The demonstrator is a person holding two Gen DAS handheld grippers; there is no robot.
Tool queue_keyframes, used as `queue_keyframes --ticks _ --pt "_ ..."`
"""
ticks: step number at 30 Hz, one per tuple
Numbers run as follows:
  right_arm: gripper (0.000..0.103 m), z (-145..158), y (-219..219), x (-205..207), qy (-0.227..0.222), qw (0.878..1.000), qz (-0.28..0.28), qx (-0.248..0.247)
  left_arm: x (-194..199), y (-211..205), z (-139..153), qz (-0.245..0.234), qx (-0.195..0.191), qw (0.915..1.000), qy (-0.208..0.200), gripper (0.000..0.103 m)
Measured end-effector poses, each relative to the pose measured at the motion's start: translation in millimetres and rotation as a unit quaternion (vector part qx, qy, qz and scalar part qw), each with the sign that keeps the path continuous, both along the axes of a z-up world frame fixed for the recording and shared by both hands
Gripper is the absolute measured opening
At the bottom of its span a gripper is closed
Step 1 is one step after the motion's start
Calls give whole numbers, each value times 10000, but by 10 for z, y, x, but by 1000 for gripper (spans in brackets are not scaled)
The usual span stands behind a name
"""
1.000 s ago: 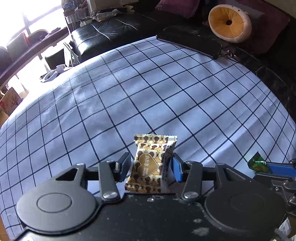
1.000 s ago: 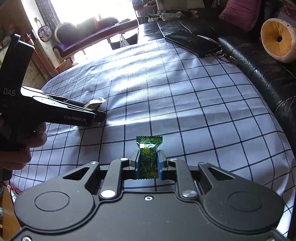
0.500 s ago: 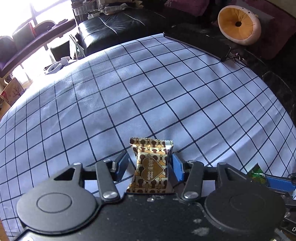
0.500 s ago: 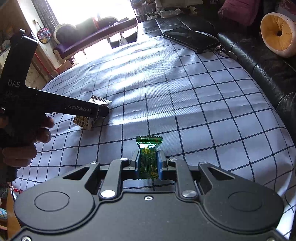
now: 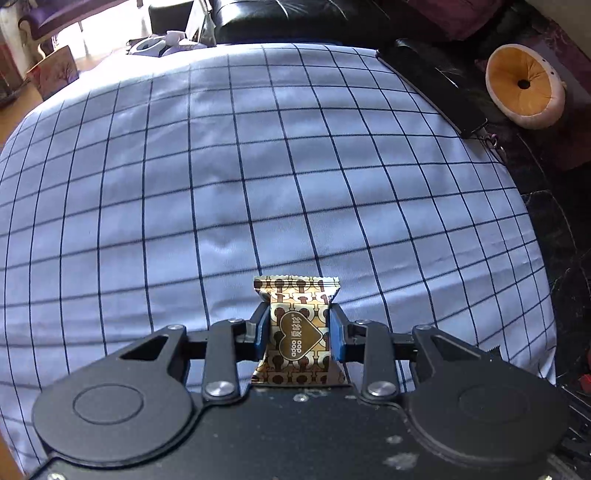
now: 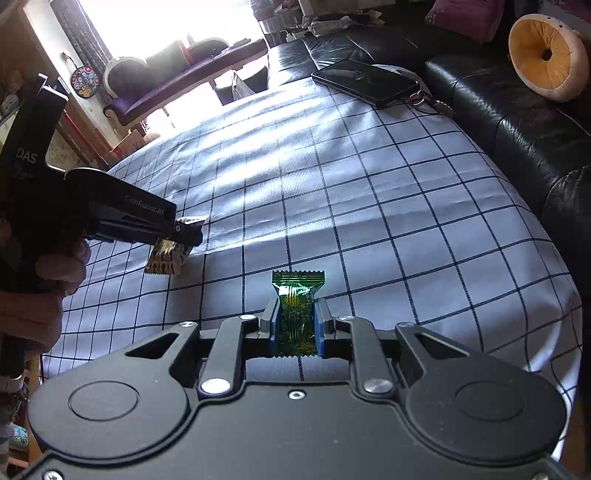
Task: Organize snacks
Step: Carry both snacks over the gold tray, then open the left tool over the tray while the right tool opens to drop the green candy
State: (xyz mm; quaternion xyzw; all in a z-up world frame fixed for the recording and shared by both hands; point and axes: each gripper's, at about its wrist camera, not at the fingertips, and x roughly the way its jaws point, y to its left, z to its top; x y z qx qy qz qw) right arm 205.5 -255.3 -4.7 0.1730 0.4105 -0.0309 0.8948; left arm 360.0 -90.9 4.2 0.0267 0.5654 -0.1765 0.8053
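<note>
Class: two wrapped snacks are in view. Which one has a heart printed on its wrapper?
The gold-and-brown snack between the left gripper's closing jaws; the green snack in the right gripper shows no heart.

A white cloth with a dark blue grid [image 5: 258, 166] covers the surface, rumpled in places and striped with sunlight. Along its far and right sides runs a black leather sofa [image 6: 517, 122] carrying a round cream-and-orange cushion [image 6: 546, 55] and a purple pillow [image 6: 465, 14]. A dark flat tablet [image 6: 364, 81] lies at the cloth's far edge (a cord trails from it). A bright, washed-out window [image 6: 166, 22] backs a purple-upholstered chaise [image 6: 177, 85]. A colourful round ornament [image 6: 85, 79] hangs on the left wall.
</note>
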Motion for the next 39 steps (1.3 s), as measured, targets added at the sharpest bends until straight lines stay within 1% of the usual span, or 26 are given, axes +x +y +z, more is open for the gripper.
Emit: queue_keyframes --ticks 2,10,13,16,21,25,28,33,39 --pt "26 56 -12 -80 -36 10000 5 -23 -185 51 84 52 57 10000 6 32" --pt "26 293 15 -467 -272 9994 115 -196 -1123 274 469 -97 84 9996 -246 32" --pt "26 370 45 -635 -363 9988 178 -290 -1466 337 553 -106 185 9992 -349 32" --pt "26 439 71 -823 -452 9980 238 -368 -1774 417 594 -106 205 9988 -423 32" --pt "26 486 107 -1130 -508 9969 322 -501 -2248 512 552 -21 380 9978 -538 33" --pt "26 439 124 -1347 -447 9970 347 -526 -2510 585 465 107 451 9980 -435 33" --pt "26 379 134 -1489 -350 9975 335 -520 -2643 600 399 198 513 9977 -386 33" --pt "26 292 164 -1670 -249 9981 320 -467 -2822 580 286 397 739 9956 -406 33" --pt "26 217 230 -1770 -126 9982 410 -415 -2957 565 163 495 696 9961 -214 33"
